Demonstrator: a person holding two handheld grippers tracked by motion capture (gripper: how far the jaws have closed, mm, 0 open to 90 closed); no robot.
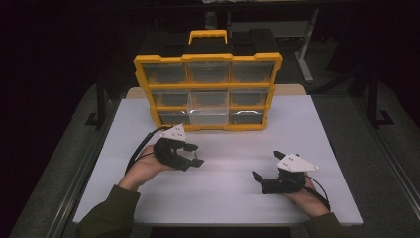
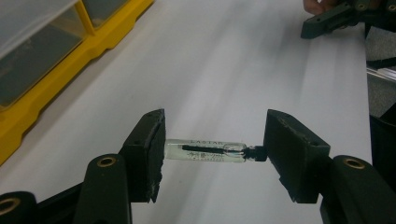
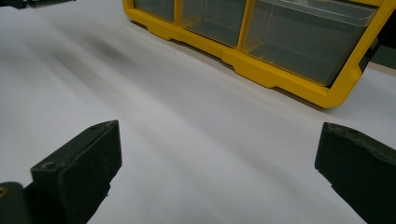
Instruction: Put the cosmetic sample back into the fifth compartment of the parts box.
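My left gripper (image 2: 215,151) is shut on a small clear glass vial (image 2: 205,150) with a black cap, held end to end between the two pads above the white table. In the high view the left gripper (image 1: 194,154) hovers just in front of the yellow drawer organizer (image 1: 208,59). The organizer stands upright at the back centre, and its bottom middle clear drawer (image 1: 208,113) sticks out toward me. My right gripper (image 1: 267,166) rests low at the right front, jaws wide open with nothing between them; its own view shows the pads (image 3: 79,170) far apart over bare table.
The white table (image 1: 223,198) has edges close on left, right and front. The organizer's yellow base (image 3: 261,70) lies ahead of the right gripper. A dark floor and metal frame legs surround the table.
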